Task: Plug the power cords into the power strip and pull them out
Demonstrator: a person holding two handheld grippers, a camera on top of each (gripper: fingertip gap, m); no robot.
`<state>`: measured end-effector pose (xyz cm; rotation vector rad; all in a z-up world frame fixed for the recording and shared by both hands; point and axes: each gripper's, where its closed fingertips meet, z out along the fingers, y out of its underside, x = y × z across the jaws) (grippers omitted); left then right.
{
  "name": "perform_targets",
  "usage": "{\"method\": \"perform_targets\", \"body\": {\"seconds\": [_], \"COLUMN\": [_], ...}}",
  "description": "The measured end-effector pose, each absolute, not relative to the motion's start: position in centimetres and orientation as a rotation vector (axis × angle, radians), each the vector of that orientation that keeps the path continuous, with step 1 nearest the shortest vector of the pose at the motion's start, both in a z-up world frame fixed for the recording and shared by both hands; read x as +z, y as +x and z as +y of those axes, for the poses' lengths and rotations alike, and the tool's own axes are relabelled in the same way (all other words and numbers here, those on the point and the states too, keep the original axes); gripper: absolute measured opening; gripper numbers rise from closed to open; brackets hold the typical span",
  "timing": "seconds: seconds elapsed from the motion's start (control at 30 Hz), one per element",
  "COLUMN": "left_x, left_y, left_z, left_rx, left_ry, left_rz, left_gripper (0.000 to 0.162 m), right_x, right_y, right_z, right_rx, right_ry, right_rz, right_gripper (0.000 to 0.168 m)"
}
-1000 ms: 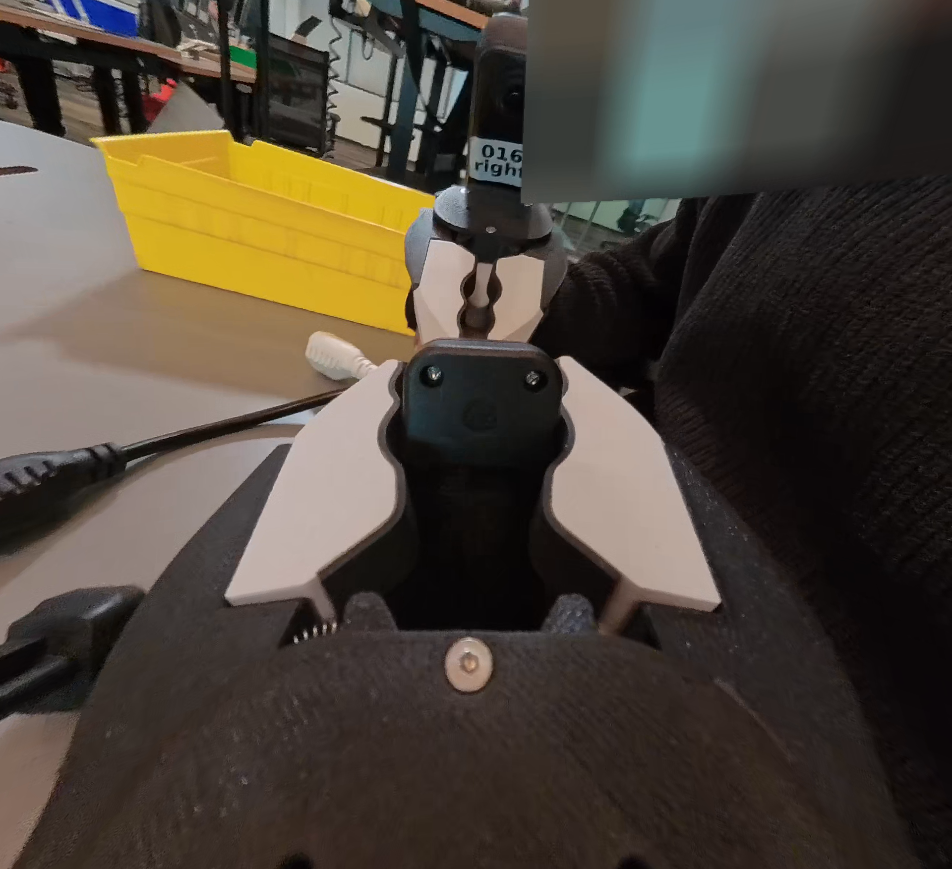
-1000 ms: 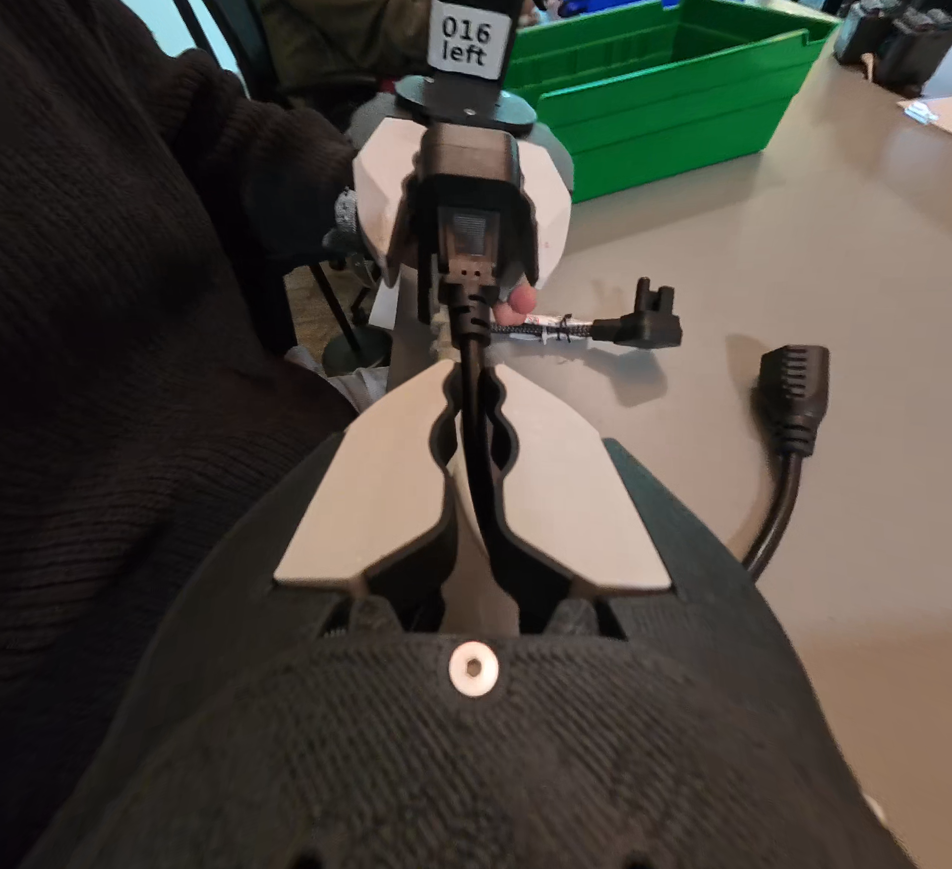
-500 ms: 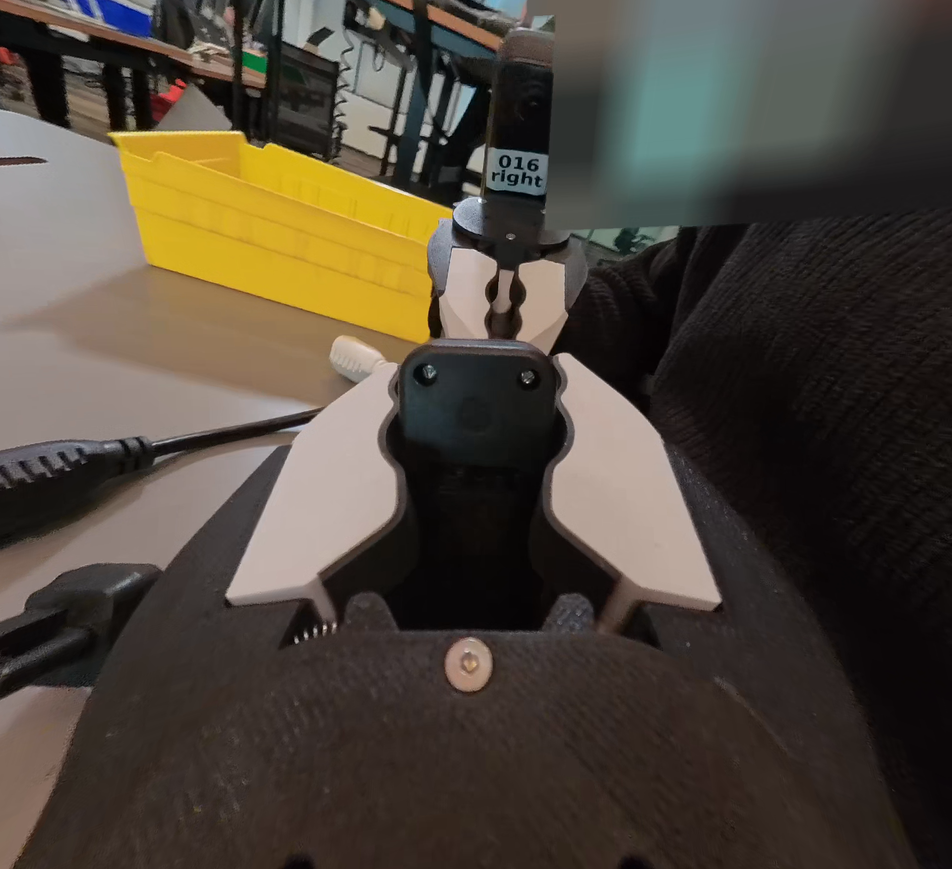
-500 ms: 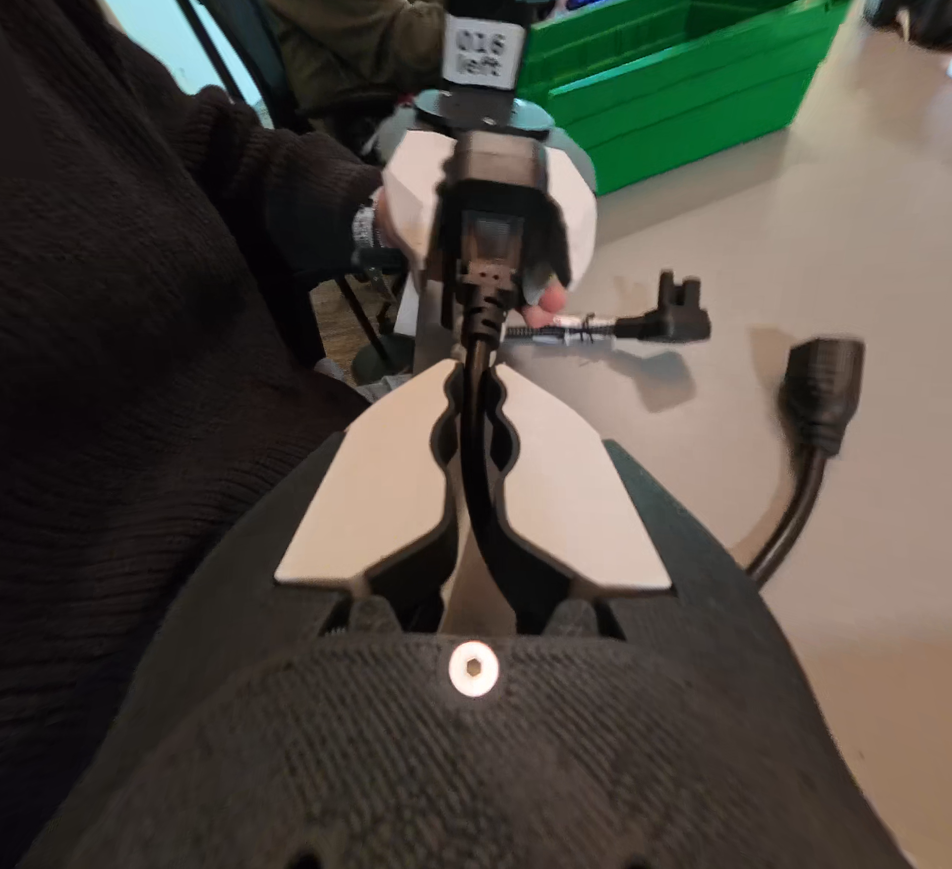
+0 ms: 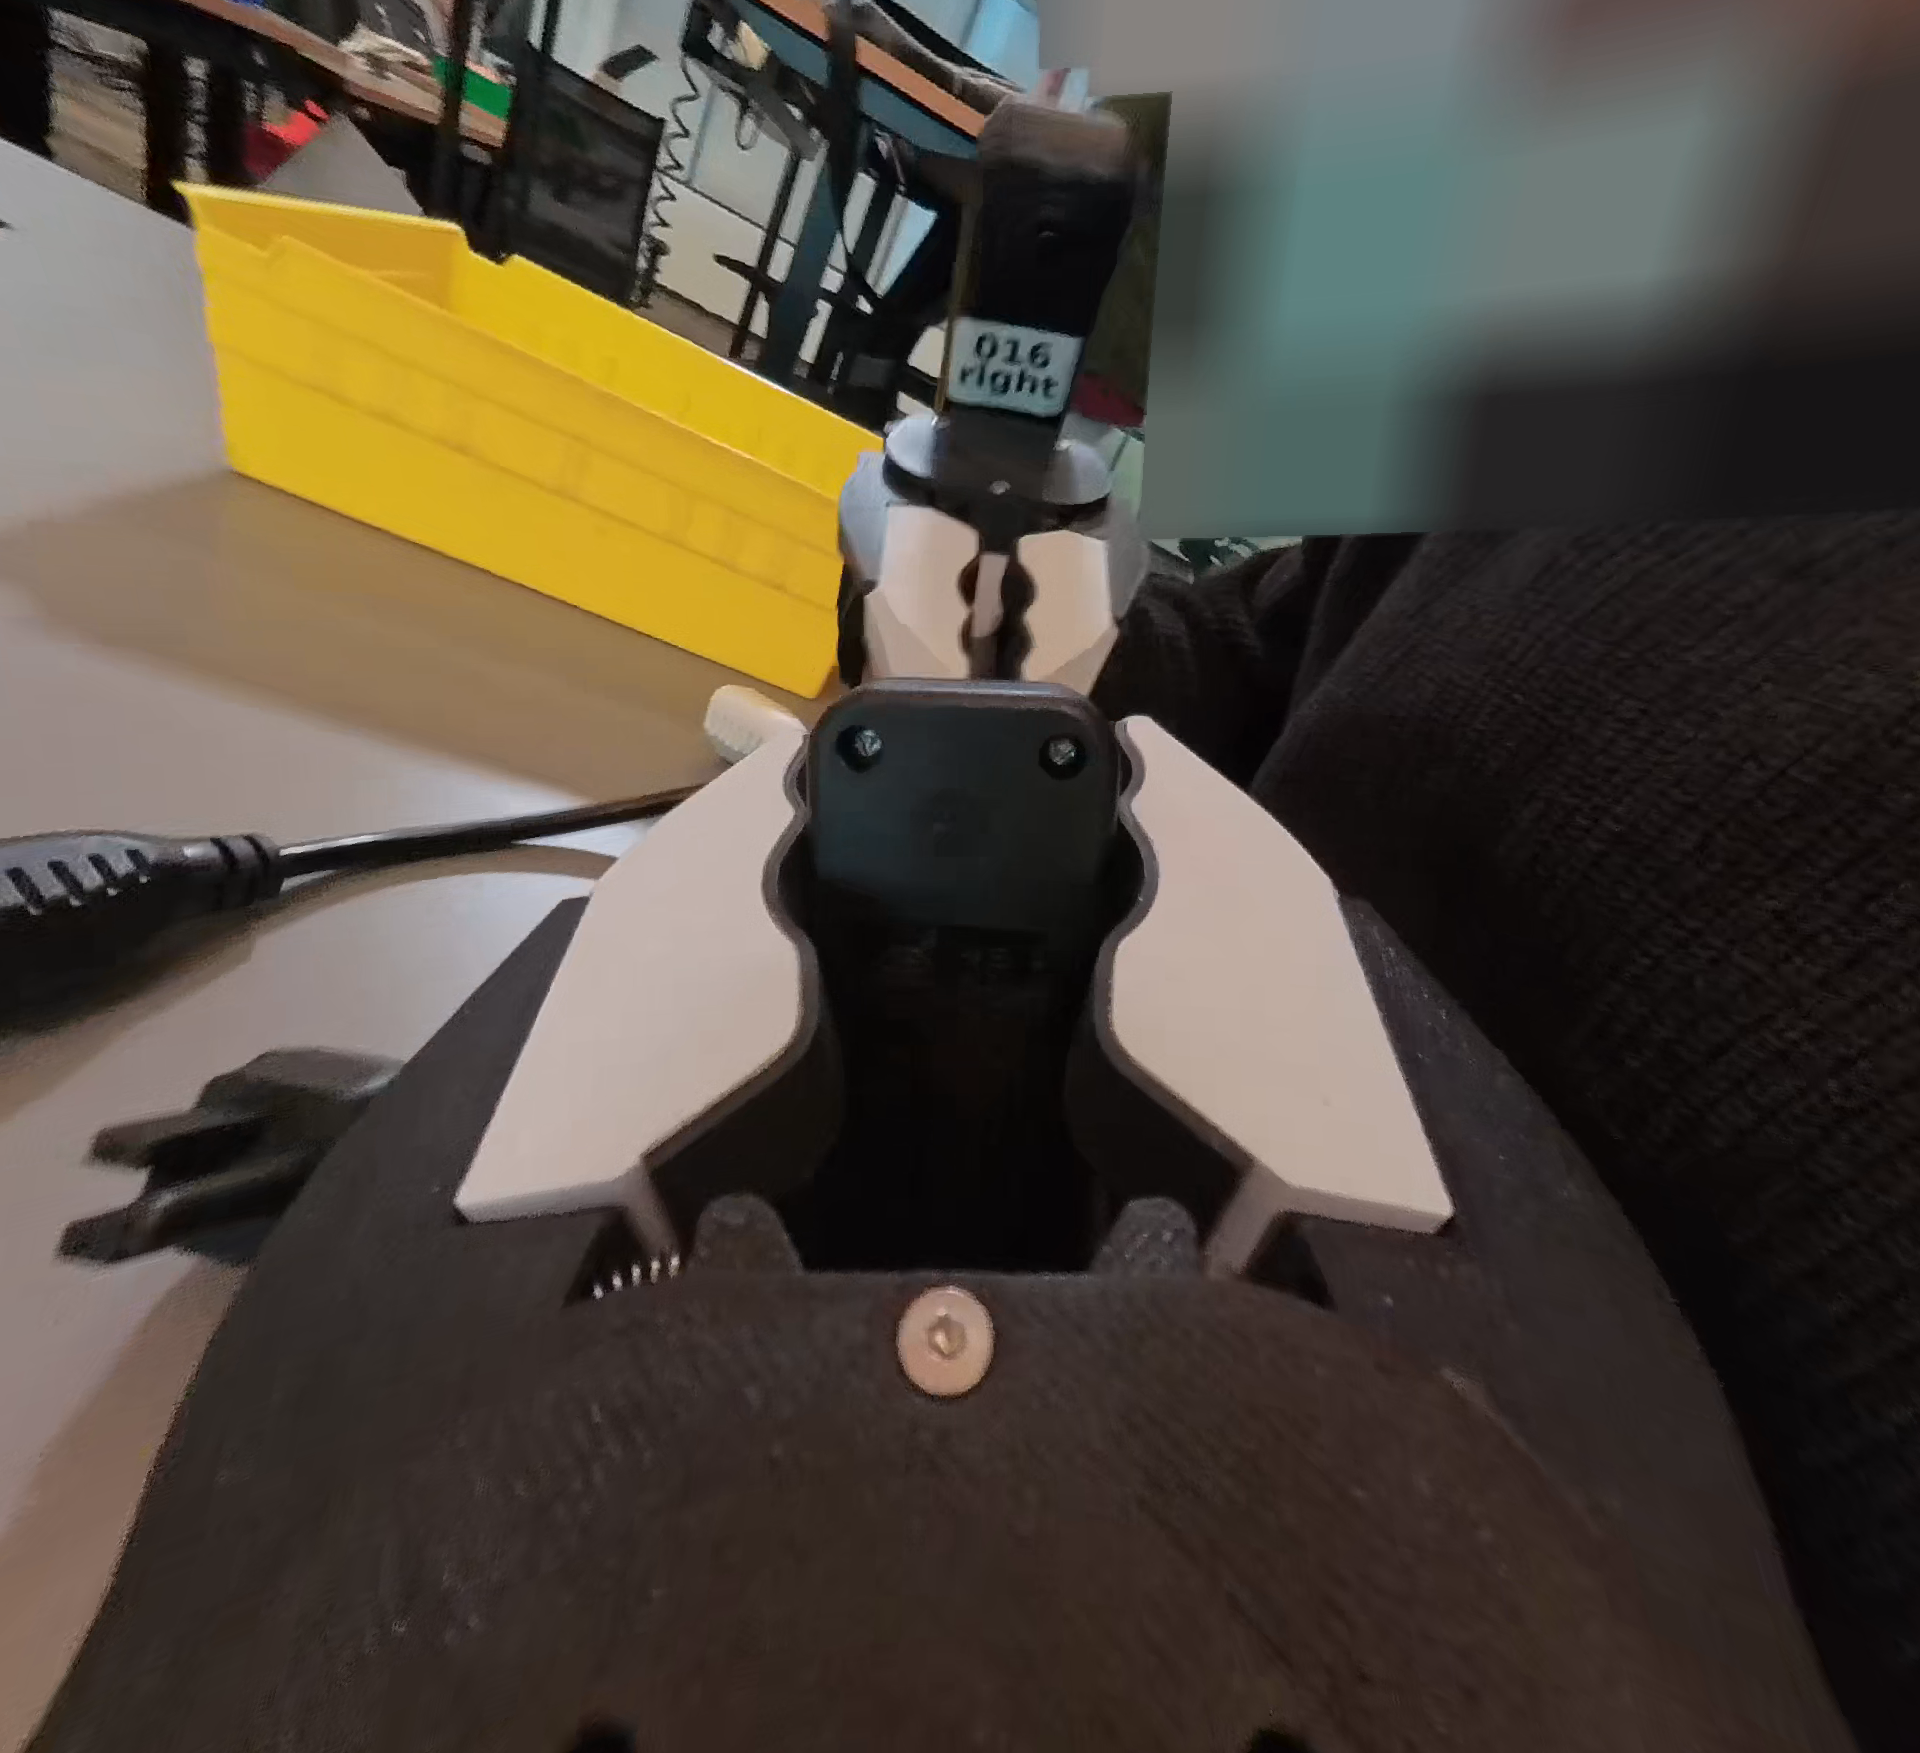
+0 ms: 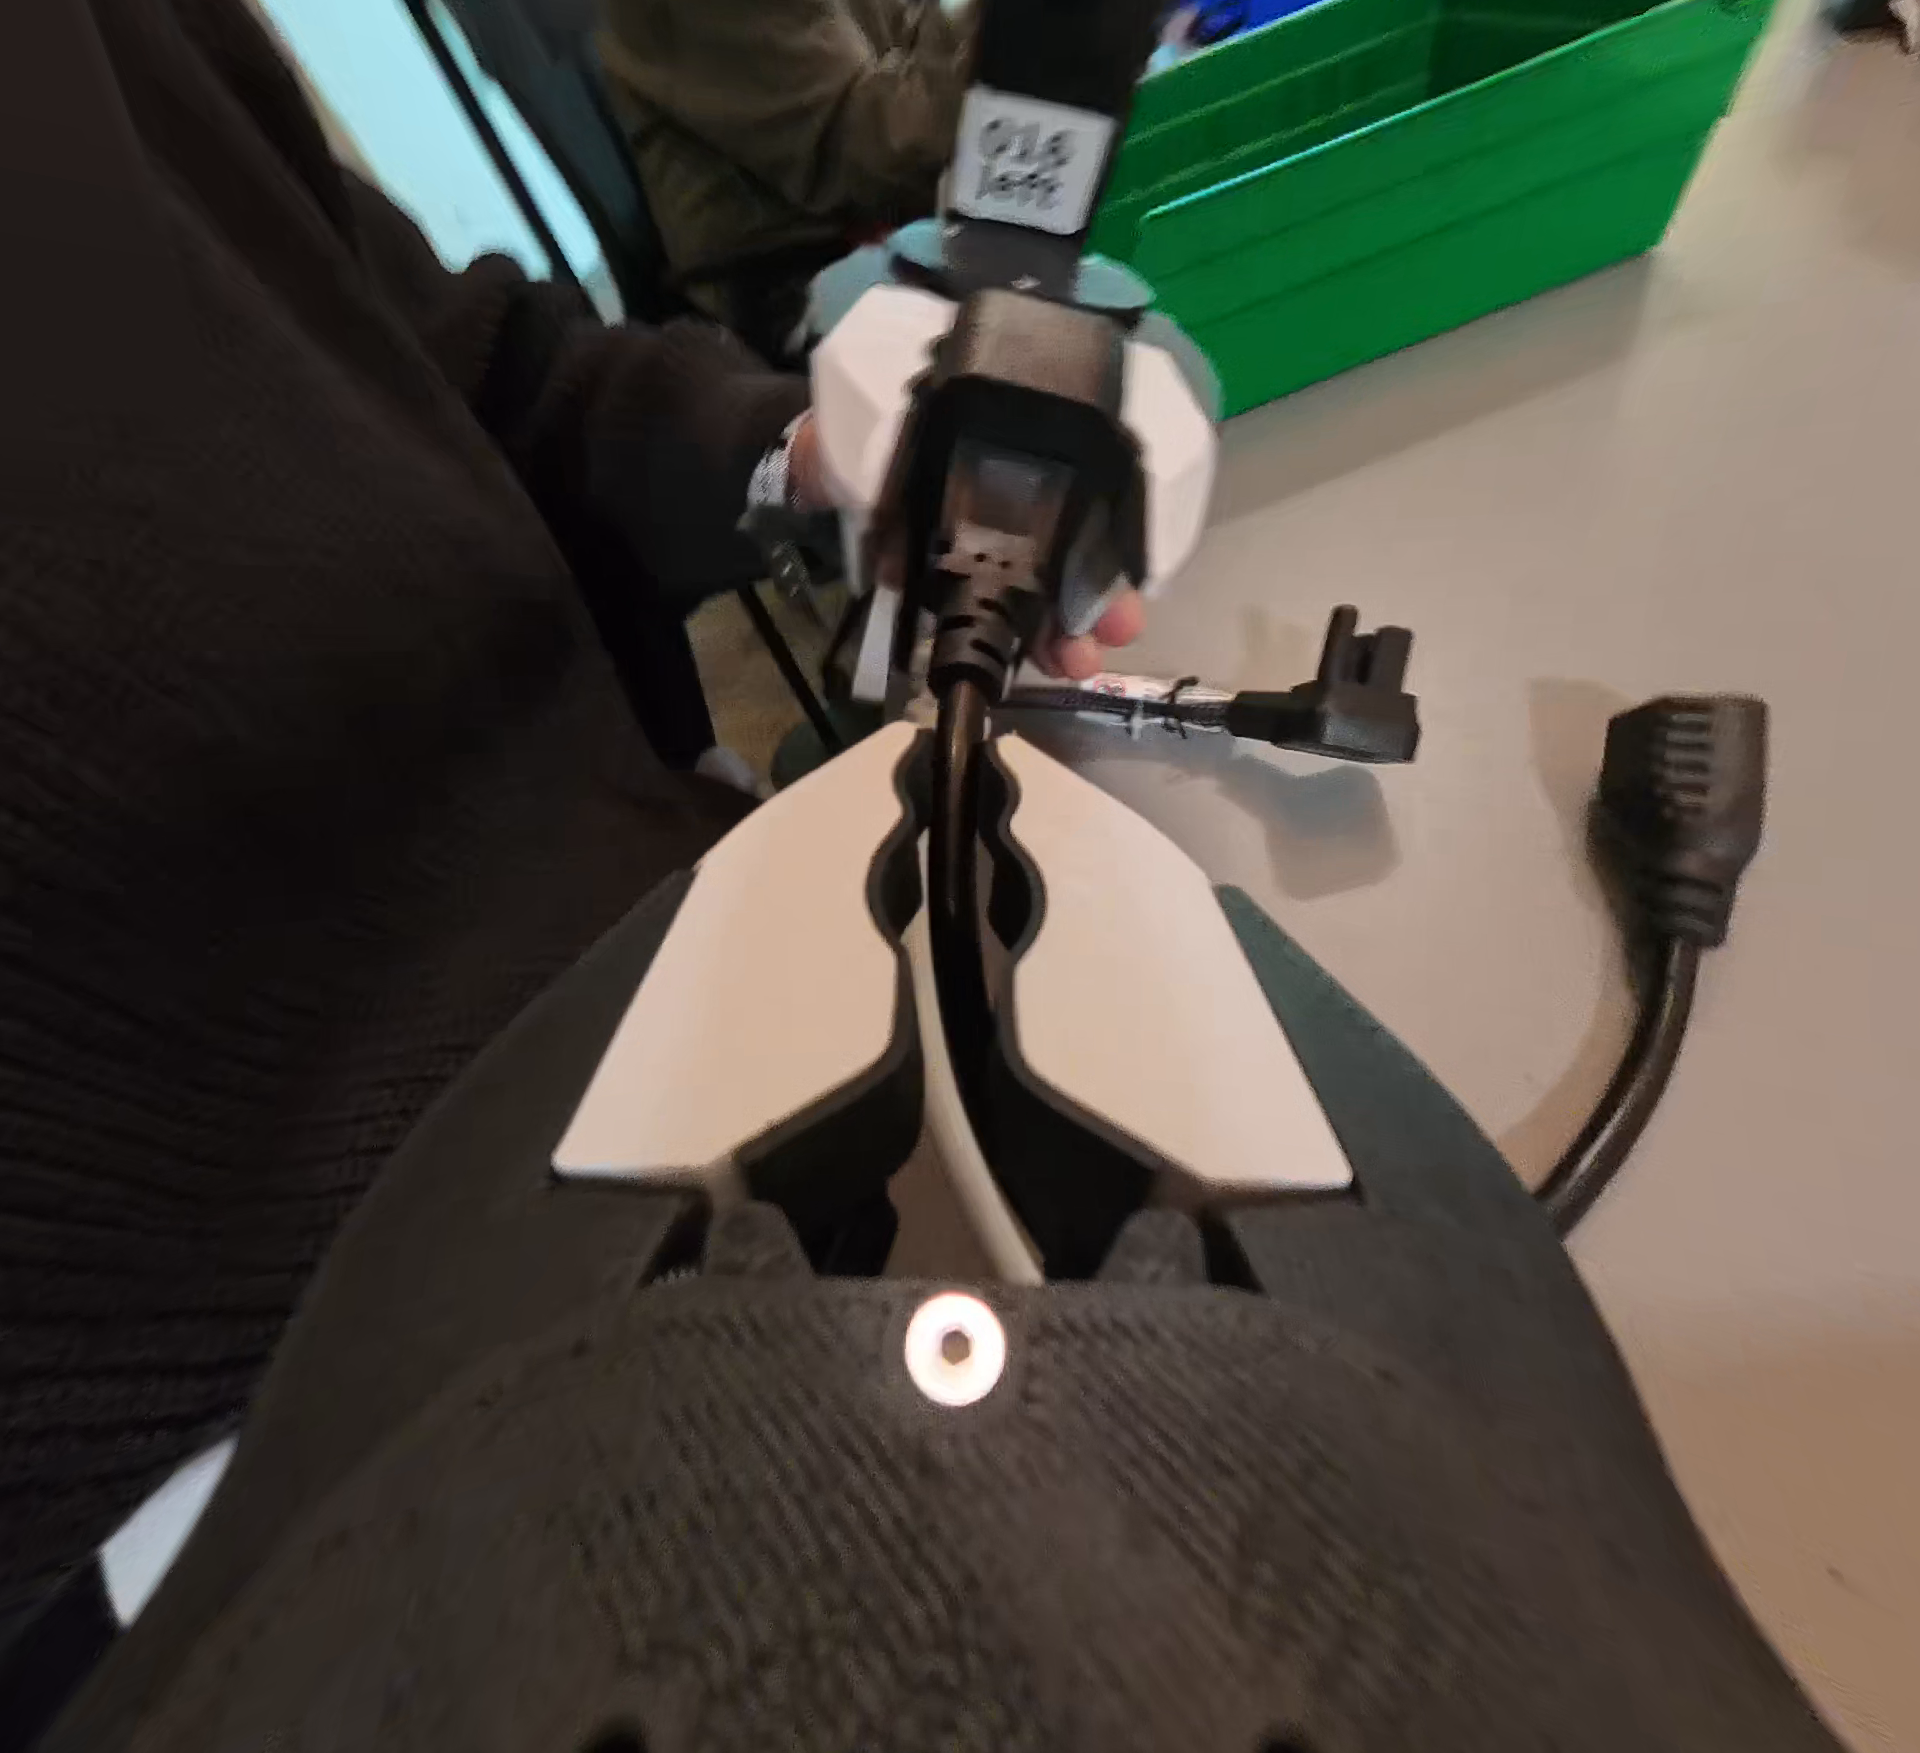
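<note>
Facing each other above the worktop (image 6: 1558, 560), the left gripper (image 5: 961, 768) has its jaws clamped on a black power strip block (image 5: 961, 830), while the right gripper (image 6: 951, 768) has its jaws closed on the black power cord (image 6: 956, 872) running into that block. A loose black plug (image 6: 1678, 799) and a small angled plug (image 6: 1340, 706) lie on the worktop, near a green bin (image 6: 1403, 176). A yellow bin (image 5: 499, 436) stands beyond.
</note>
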<state>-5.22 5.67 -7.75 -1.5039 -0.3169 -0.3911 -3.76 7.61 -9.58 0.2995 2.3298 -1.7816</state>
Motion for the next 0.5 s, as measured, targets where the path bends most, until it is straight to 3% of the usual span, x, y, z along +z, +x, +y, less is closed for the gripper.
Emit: {"method": "perform_targets", "body": {"seconds": [0.3,0.5], "left_x": [-7.8,-8.0], "left_y": [-4.6,-5.8], "left_z": [5.5,5.4], "left_rx": [-0.374,-0.319], "left_ry": [-1.522,-1.531], "left_rz": [-0.269,-0.349], "left_gripper": [0.054,0.052], "right_x": [-9.4,-10.2], "right_y": [-2.4,-5.0], "right_z": [7.4,7.7], "right_rx": [-1.755,-1.767], "right_ry": [0.233,0.480], "right_rz": [2.267,2.240], "right_gripper": [0.009,0.010]}}
